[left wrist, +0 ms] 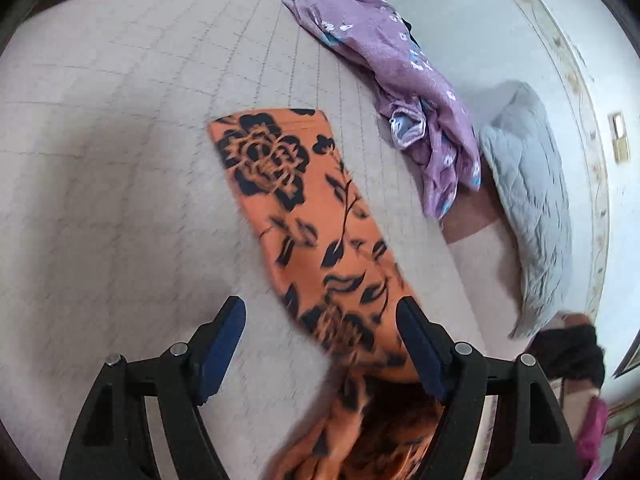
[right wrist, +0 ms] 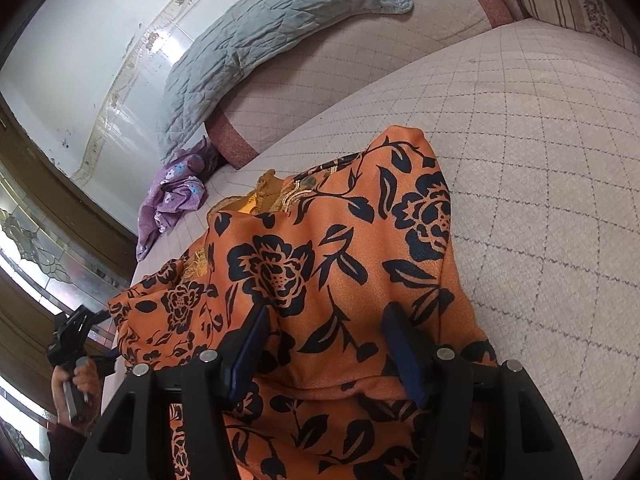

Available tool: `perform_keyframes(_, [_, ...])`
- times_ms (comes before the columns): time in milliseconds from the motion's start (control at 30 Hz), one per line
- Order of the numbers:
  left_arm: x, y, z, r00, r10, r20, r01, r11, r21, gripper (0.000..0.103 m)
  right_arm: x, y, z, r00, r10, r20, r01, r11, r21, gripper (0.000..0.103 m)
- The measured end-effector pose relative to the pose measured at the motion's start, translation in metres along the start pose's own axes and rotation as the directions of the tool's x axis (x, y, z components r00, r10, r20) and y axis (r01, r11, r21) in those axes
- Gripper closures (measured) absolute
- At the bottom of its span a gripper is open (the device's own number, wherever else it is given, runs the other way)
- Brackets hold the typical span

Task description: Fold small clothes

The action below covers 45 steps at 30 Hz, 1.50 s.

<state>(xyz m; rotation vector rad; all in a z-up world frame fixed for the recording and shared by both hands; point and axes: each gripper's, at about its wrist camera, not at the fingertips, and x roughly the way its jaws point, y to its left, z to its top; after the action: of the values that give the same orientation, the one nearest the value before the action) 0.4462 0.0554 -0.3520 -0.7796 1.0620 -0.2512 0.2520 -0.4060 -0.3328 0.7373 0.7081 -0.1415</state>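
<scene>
Orange floral garment (left wrist: pixel 304 216), soft, rumpled

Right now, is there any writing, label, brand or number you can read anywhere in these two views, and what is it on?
No text can be read in either view.
Orange flowered garment: print only, no tag or label showing.
Purple flowered garment: print only, no words.
Grey quilted pillow: plain.
Small tan plates on the wall: no markings legible; too small to tell.
Left gripper and right gripper: no markings visible.
</scene>
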Motion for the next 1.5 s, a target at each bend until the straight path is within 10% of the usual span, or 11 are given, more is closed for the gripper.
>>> perform_keyframes(267, [0.040, -0.001, 0.023, 0.999, -0.038, -0.022, 0.037, 0.998, -0.042, 0.096, 0.001, 0.003, 0.000, 1.000, -0.007, 0.002, 0.007, 1.000, -0.009, 0.037])
perform_keyframes(600, [-0.059, -0.039, 0.032, 0.936, 0.130, 0.328, -0.168, 0.982, 0.089, 0.099, 0.000, 0.001, 0.000, 1.000, 0.005, 0.009, -0.004, 1.000, -0.003, 0.037])
perform_keyframes(667, [-0.108, -0.048, 0.029, 0.856, 0.178, 0.486, -0.260, 0.960, 0.105, 0.099, -0.001, 0.000, 0.000, 1.000, 0.010, 0.011, -0.010, 1.000, 0.002, 0.037])
perform_keyframes(800, [-0.176, -0.042, 0.024, 0.594, 0.412, 0.691, -0.537, 0.843, -0.042, 0.098, -0.001, -0.001, 0.000, 1.000, 0.012, 0.012, -0.012, 1.000, 0.002, 0.037])
perform_keyframes(900, [-0.177, -0.011, 0.034, 0.390, 0.675, 0.626, -0.733, 0.639, -0.233, 0.086, -0.001, -0.001, -0.001, 1.000, 0.016, 0.011, -0.016, 1.000, 0.005, 0.036])
perform_keyframes(967, [-0.177, 0.015, 0.038, 0.351, 0.768, 0.536, -0.772, 0.561, -0.298, 0.071, -0.002, -0.001, -0.001, 1.000, 0.018, 0.012, -0.018, 1.000, 0.006, 0.036])
perform_keyframes(1100, [-0.190, 0.015, 0.029, 0.411, 0.719, 0.560, -0.736, 0.624, -0.261, 0.049, -0.003, -0.002, -0.001, 0.999, 0.042, 0.019, -0.043, 0.999, 0.015, 0.033])
perform_keyframes(1167, [-0.186, -0.003, 0.018, 0.560, 0.590, 0.581, -0.662, 0.741, -0.114, 0.042, -0.003, -0.002, -0.002, 0.999, 0.047, 0.021, -0.048, 0.999, 0.011, 0.031])
perform_keyframes(1233, [-0.162, -0.024, 0.004, 0.801, 0.374, 0.467, -0.482, 0.866, 0.132, 0.041, -0.003, -0.001, -0.002, 0.999, 0.042, 0.021, -0.042, 0.999, 0.005, 0.030])
perform_keyframes(1300, [-0.127, -0.046, -0.012, 0.931, 0.217, 0.295, -0.304, 0.906, 0.293, 0.042, -0.003, -0.001, -0.002, 0.999, 0.045, 0.023, -0.045, 0.999, 0.006, 0.030])
perform_keyframes(1500, [-0.031, -0.105, -0.080, 0.986, 0.158, -0.045, -0.103, 0.808, 0.580, 0.041, -0.003, -0.003, -0.003, 0.998, 0.059, 0.027, -0.059, 0.998, 0.015, 0.030])
